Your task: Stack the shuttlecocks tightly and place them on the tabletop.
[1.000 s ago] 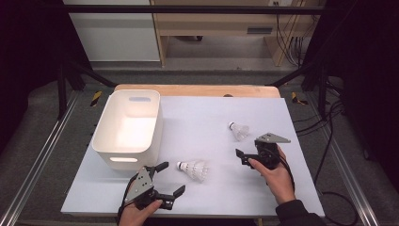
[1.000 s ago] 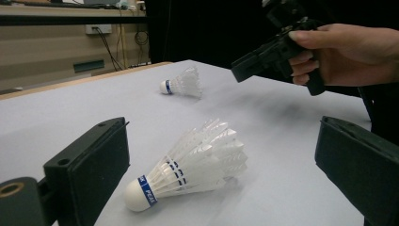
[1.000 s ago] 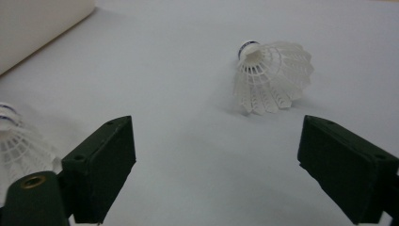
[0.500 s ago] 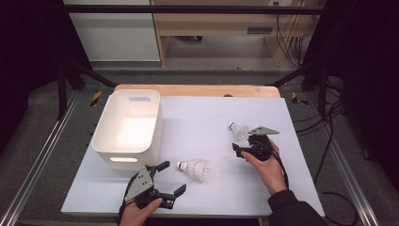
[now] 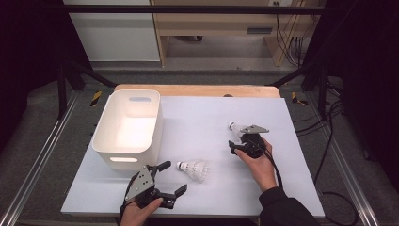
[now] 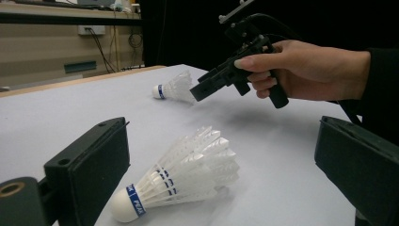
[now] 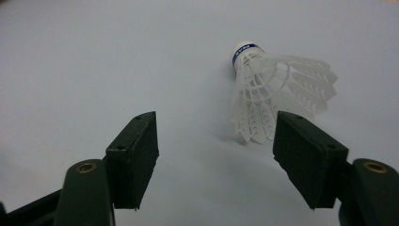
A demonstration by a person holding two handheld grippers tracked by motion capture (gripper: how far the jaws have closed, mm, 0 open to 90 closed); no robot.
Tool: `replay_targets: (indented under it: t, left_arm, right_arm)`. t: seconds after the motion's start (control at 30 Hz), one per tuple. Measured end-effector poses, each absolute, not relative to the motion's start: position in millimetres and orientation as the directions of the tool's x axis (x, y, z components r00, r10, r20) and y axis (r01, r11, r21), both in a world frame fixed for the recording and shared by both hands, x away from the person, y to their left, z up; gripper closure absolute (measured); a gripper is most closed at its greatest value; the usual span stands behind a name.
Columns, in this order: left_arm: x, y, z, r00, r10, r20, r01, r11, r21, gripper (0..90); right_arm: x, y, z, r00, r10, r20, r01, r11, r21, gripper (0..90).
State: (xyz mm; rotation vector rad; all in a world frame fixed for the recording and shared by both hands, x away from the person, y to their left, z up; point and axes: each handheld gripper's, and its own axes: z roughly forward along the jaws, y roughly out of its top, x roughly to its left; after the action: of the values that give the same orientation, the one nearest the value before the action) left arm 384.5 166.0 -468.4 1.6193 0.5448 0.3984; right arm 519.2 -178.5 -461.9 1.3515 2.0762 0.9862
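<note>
White table [image 5: 197, 117], shuttlecock [image 7: 275, 96] beside fingers [image 7: 308, 157].

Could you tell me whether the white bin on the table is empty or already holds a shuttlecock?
Empty. The high view shows the white bin's bare floor, and both shuttlecocks lie out on the table.

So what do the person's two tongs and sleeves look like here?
Both tongs, left and right, are black pistol-grip tools with two flat rectangular black pads, brass-coloured rivets at the jaw roots and a grey three-cornered plate on top. A black cable trails from the right one. The right arm wears a dark sleeve.
</note>
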Motion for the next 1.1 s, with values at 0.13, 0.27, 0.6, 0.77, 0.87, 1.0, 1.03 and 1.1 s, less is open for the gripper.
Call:
replay_targets:
  t: [0.13, 0.27, 0.6, 0.77, 0.87, 1.0, 1.03, 1.1]
  left_arm:
    - [384.0, 165.3, -468.5, 0.826, 0.561, -0.052, 0.114, -0.077, 0.990, 3.5]
    - [383.8, 164.6, -468.1, 0.825, 0.563, -0.049, 0.113, -0.078, 0.991, 3.6]
    - [383.6, 165.7, -468.2, 0.825, 0.562, -0.050, 0.111, -0.075, 0.991, 3.7]
    - [384.3, 163.8, -468.9, 0.828, 0.558, -0.052, 0.114, -0.077, 0.990, 3.7]
    - [383.5, 163.1, -469.1, 0.830, 0.555, -0.047, 0.111, -0.083, 0.990, 3.7]
    - [383.4, 163.1, -469.0, 0.831, 0.555, -0.048, 0.111, -0.081, 0.990, 3.7]
    - [383.5, 163.2, -469.0, 0.831, 0.555, -0.049, 0.112, -0.081, 0.990, 3.7]
    - [383.6, 163.2, -468.9, 0.831, 0.554, -0.049, 0.112, -0.080, 0.990, 3.7]
  right_arm:
    - [522.3, -180.9, -463.4, -0.388, 0.922, 0.000, 0.574, 0.242, 0.782, 37.2]
    - [524.2, -182.0, -464.3, -0.374, 0.927, -0.001, 0.573, 0.233, 0.786, 40.0]
    - [529.3, -178.9, -471.9, -0.388, 0.921, -0.019, 0.557, 0.251, 0.792, 45.4]
    - [532.6, -177.6, -473.9, -0.385, 0.923, -0.016, 0.540, 0.239, 0.807, 50.3]
    - [535.8, -178.2, -475.5, -0.374, 0.927, -0.010, 0.531, 0.223, 0.818, 54.1]
    - [542.0, -176.4, -476.6, -0.367, 0.930, 0.007, 0.537, 0.206, 0.818, 56.8]
    - [543.5, -175.1, -476.7, -0.371, 0.929, 0.007, 0.533, 0.207, 0.821, 57.1]
    - [544.9, -174.0, -476.7, -0.369, 0.930, 0.007, 0.533, 0.205, 0.821, 57.6]
